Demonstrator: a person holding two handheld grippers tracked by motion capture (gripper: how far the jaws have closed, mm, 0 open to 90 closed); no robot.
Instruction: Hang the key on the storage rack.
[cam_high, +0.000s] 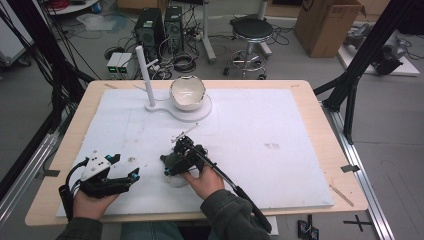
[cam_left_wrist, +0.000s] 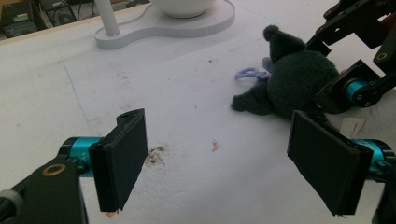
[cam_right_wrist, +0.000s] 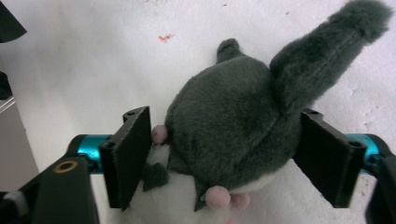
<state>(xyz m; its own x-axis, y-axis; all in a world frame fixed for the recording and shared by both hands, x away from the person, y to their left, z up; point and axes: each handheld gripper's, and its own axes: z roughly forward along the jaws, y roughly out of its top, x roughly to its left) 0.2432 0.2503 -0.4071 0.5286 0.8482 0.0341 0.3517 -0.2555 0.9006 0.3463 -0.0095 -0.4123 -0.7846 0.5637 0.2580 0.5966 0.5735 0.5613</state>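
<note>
Right gripper (cam_high: 172, 162) hides the plush toy (cam_high: 176, 181) beneath.

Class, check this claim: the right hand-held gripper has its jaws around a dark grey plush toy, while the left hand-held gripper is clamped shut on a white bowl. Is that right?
Not quite. The left hand-held gripper holds nothing: the left gripper view shows its jaws wide apart over bare table. The right hand-held gripper does straddle the dark grey plush toy.

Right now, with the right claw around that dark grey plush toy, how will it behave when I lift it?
The plush toy looks soft and furry, so it will probably squash between the pads rather than slip. Its long ear sticks out unsupported and will likely flop. It seems light for its size; the purple clip may dangle.
</note>
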